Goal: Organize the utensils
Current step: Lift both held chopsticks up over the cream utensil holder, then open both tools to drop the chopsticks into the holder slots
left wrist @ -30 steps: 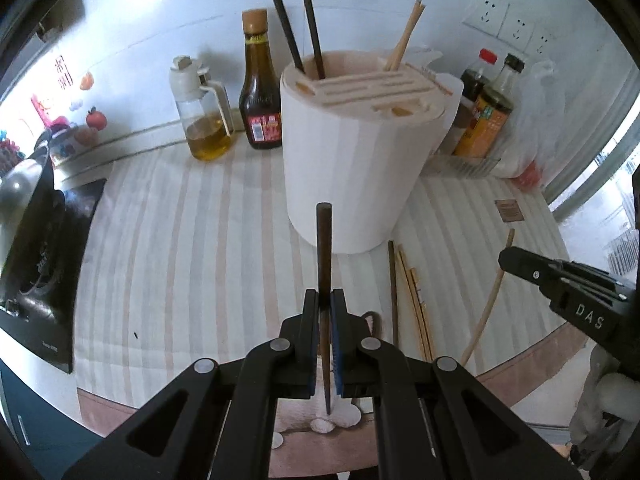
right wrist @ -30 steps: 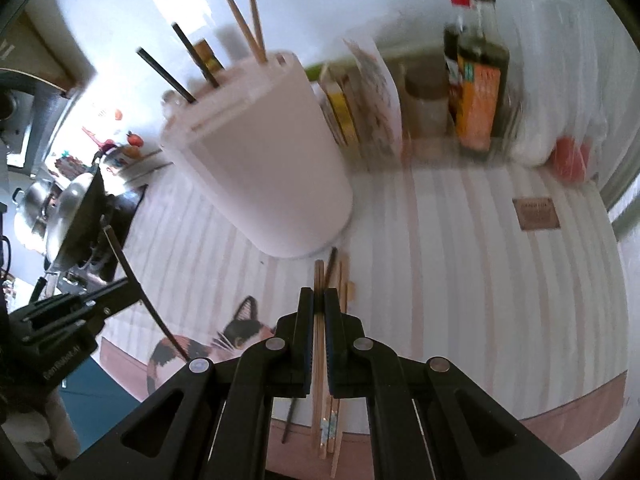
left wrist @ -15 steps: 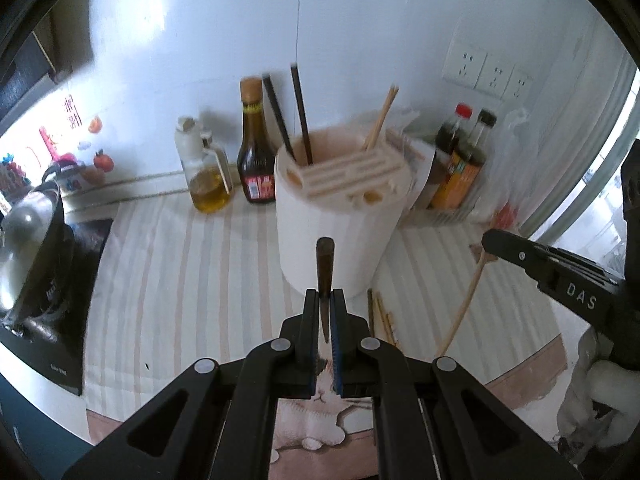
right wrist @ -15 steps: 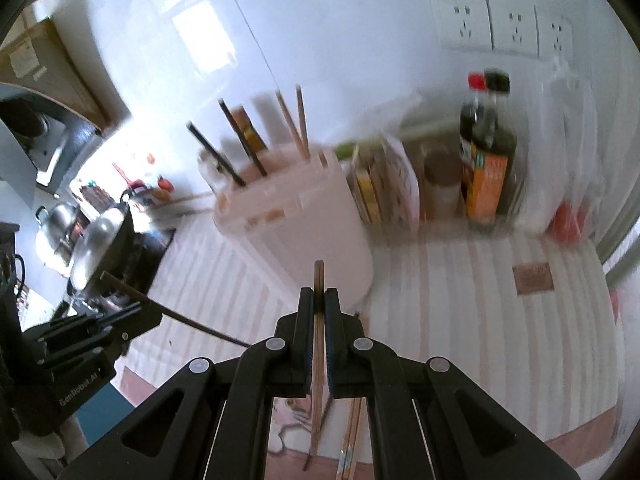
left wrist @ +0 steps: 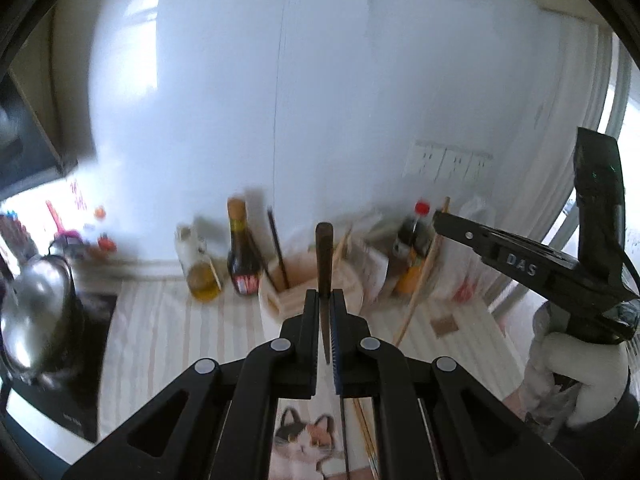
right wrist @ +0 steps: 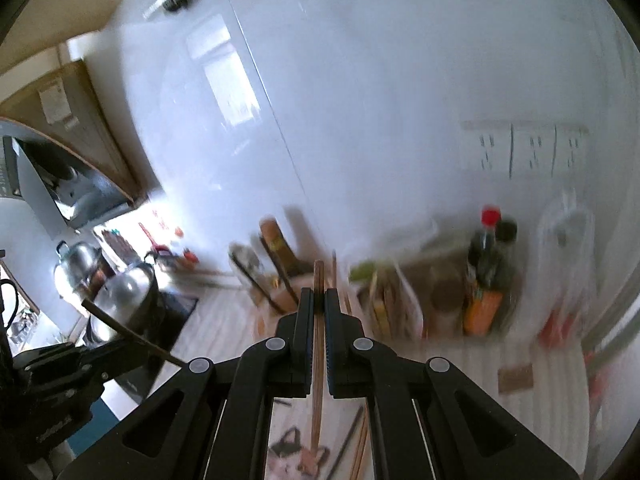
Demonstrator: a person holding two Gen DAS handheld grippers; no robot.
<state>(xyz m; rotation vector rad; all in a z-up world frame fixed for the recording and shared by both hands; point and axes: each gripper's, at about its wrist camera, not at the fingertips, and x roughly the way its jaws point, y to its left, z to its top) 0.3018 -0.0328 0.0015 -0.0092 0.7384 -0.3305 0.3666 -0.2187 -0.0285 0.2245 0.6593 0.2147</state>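
The left claw [left wrist: 325, 300] is pressed together on a dark chopstick [left wrist: 323, 252], which stands nearly upright between the pads, its blunt end poking above them and its thin end hanging below; in the right wrist view the same stick juts out sideways from that claw at the lower left. The right claw [right wrist: 319, 300] is likewise pinching a light wooden chopstick [right wrist: 318, 344], which runs up between its pads and trails down beneath them; in the left wrist view it [left wrist: 420, 280] slants down from the claw's tip, and the person's hand [left wrist: 576, 376] in a pale glove grips the tool's handle. Both claws hang above the striped tabletop [left wrist: 168, 336], clear of its surface. Ahead of them stands the round pale utensil holder [left wrist: 276, 312] with 2 dark chopsticks [left wrist: 278, 248] and a light one leaning out of its top. More loose chopsticks [right wrist: 356, 440] lie on the tabletop below, near a cat picture [left wrist: 304, 440] on the mat. Behind the holder stand an oil jug [left wrist: 200, 268], a dark sauce bottle [left wrist: 240, 264] and, to the right, 2 more bottles [right wrist: 490, 272]; a steel pot [left wrist: 36, 308] sits on the stove at the left. Both views are blurred
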